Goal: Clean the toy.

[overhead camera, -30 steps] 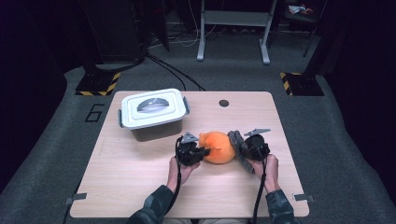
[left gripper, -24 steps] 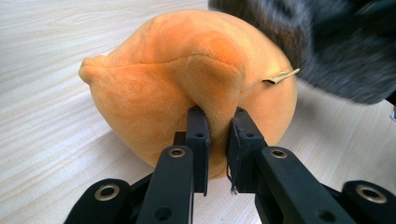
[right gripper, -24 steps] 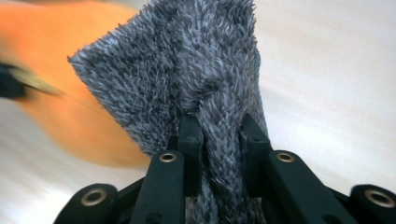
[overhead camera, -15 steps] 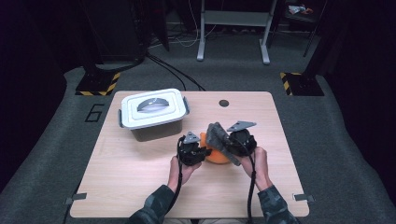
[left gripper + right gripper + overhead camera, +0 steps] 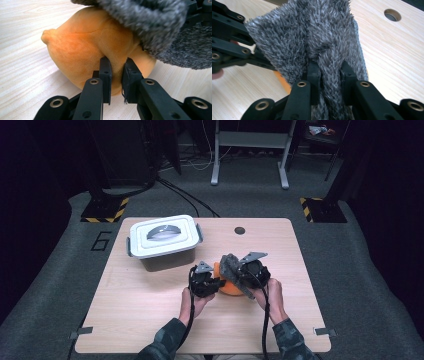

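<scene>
On the counter (image 5: 150, 310), the left gripper (image 5: 116, 75) has its jaws nearly closed, pinching a fold of the orange plush (image 5: 82, 50). Right gripper (image 5: 329, 72) clamps grey cloth (image 5: 312, 32), which drapes over the plush and hides its top.

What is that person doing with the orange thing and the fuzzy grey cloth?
A person sits at a wooden table with a gripping tool in each hand. The left tool pinches an orange plush toy that rests on the table. The right tool is clamped on a fluffy grey cloth, held up over the toy. A white lidded box sits nearby, closed and untouched.
</scene>
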A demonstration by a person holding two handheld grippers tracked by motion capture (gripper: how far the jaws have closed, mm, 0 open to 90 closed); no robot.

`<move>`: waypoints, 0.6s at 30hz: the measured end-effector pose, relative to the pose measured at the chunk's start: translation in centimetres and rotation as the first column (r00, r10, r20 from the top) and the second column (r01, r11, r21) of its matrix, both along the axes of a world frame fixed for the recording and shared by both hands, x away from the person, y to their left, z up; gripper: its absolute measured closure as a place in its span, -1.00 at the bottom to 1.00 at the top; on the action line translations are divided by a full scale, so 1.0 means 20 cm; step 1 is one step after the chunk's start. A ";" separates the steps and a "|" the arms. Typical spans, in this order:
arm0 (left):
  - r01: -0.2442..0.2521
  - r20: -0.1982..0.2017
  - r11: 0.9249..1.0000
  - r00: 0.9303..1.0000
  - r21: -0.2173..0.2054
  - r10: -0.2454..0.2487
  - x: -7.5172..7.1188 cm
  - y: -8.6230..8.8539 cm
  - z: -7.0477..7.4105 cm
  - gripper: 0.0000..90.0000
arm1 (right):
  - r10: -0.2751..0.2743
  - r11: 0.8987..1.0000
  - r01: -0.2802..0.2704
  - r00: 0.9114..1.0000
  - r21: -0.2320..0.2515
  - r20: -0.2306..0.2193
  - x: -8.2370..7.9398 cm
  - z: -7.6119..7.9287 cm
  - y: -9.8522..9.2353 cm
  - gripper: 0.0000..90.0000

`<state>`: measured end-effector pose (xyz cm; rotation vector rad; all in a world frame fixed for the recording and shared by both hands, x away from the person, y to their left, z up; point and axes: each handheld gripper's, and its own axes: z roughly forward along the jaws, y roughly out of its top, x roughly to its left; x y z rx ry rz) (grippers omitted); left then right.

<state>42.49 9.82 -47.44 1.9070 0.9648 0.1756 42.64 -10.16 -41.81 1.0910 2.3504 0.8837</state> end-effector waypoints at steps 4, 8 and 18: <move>-0.001 0.000 1.000 1.000 -0.002 0.001 0.00 0.00 0.00 0.76 | -0.027 1.000 0.027 1.000 0.010 -0.011 0.00 -0.01 -0.04 0.66; -0.001 0.000 1.000 1.000 -0.003 0.001 0.00 0.00 0.00 0.76 | -0.050 0.999 0.050 0.999 0.015 -0.014 0.00 -0.02 -0.08 0.66; -0.002 0.000 1.000 1.000 -0.012 0.002 0.00 0.01 -0.01 0.76 | -0.128 0.990 0.132 0.989 0.047 -0.068 0.02 -0.12 -0.23 0.66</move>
